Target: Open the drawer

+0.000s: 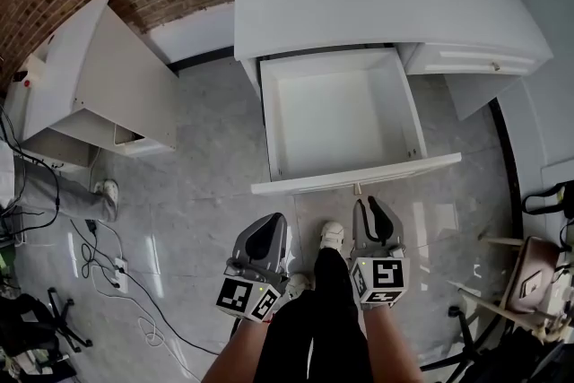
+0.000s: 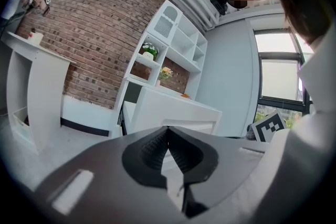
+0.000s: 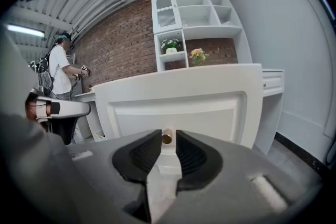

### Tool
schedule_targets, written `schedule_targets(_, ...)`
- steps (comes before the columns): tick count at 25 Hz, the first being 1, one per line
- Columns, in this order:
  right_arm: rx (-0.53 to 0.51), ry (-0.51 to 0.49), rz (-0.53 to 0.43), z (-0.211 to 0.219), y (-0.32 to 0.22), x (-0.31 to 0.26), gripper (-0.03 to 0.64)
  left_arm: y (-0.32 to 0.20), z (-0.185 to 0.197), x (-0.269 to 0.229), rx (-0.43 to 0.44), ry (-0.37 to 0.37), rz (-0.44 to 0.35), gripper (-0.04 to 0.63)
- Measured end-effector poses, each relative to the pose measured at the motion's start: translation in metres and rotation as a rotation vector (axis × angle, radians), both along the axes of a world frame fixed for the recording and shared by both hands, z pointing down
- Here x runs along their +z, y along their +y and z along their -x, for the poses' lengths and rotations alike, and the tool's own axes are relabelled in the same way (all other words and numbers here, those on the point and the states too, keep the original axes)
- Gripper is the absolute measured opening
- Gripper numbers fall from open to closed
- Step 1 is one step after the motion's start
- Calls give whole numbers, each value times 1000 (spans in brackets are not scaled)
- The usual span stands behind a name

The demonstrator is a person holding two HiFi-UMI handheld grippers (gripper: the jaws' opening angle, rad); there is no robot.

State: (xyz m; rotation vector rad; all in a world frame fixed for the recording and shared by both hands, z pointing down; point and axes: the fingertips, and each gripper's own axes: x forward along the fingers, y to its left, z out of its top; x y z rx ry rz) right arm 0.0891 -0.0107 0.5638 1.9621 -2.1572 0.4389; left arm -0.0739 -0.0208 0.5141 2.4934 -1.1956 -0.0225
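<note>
Drawer [image 1: 343, 117] stands fully out; right hand-held gripper [image 3: 168, 133], jaws apart off the brass knob [image 3: 167, 137], should withdraw straight back, left hand-held gripper [image 2: 168, 129] closed and idle.

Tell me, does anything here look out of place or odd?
Nothing looks damaged or spilled. The drawer stands pulled far out and empty; loose cables trail across the floor at left.

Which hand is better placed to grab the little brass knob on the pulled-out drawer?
The right gripper: its jaws stand apart with the knob right at their tips. The left gripper is shut, no knob ahead.
</note>
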Motion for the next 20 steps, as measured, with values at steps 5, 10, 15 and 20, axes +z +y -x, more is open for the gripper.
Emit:
schedule_targets(5,1,-3,-30,-4,2,-14,81,1,-5,-7,8,-1,-6,2)
schedule_targets(10,-2,-38,-49,-5,4,-27,80,-1,-10,-16,22,2,-18,2)
schedule_targets(15,-27,-54,-73,-1,10,-45,50,-3,-15,-30,34,1,-28,2)
schedule_targets(20,-56,-74,-94,1,15,-69,3,-3,-17,-45,41,-5,-36,2)
